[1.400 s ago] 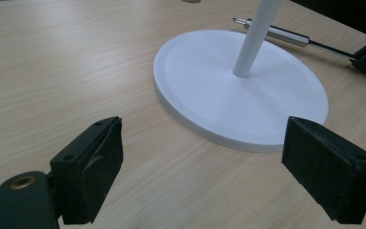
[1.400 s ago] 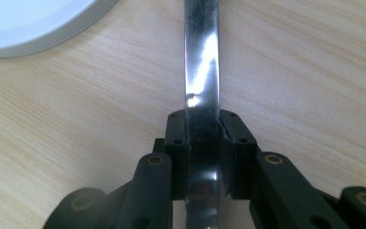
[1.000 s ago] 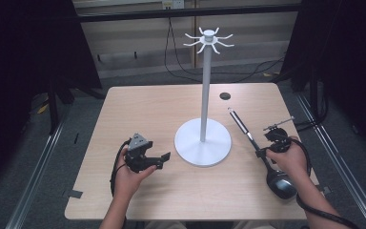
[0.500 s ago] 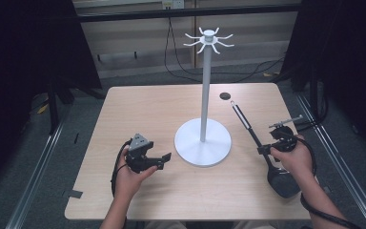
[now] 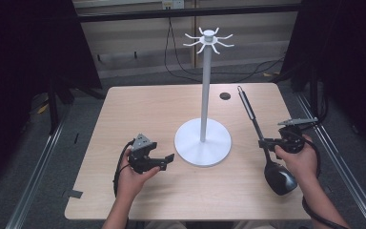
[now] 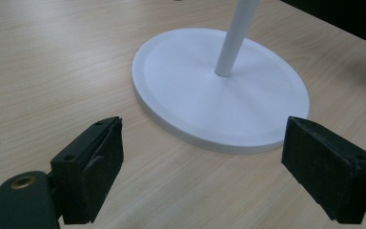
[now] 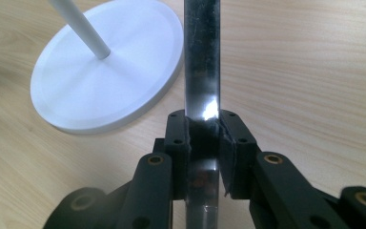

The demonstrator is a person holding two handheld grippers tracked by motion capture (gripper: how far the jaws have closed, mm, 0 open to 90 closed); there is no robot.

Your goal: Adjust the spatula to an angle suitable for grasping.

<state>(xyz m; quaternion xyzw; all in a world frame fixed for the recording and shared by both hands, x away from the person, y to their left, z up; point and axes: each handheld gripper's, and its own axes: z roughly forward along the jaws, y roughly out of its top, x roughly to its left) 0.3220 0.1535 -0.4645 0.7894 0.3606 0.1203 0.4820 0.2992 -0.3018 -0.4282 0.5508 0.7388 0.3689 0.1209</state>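
Standing at mid-bench [image 5: 138, 109], a white rack [image 5: 203, 95] with a round base and a tall pole crowned by a ring of bare hooks [image 5: 208, 40] waits for its first utensil. None of the hooks carries anything, so the hanging itself is yet to be done.

The pick-up, by contrast, looks complete. At the right edge of the bench, the person's right hand [image 5: 299, 160] holds the right gripper [image 5: 267, 143] with its jaws clamped on the shiny handle of a black ladle [image 5: 280, 177]. In the right gripper view the pads pinch that metal shaft [image 7: 201, 71] squarely from both sides, the rack's base [image 7: 109, 67] lying just beyond. The ladle stands tilted, bowl low near the person and handle tip slanting up and away toward the far side, well short of the hooks' height and off to the right of the pole.

On the other side, the left gripper [image 5: 164, 162] rests low in the left hand [image 5: 131, 174] beside the base, jaws wide apart and gripping nothing; its own view shows the two black pads [image 6: 102, 162] framing bare wood and the near rim of the white disc.

A small dark disc [image 5: 225, 96] lies on the bench's far part, untouched.

Judging from this, what remains is to raise the ladle, bring its handle end up to a hook and release it there.
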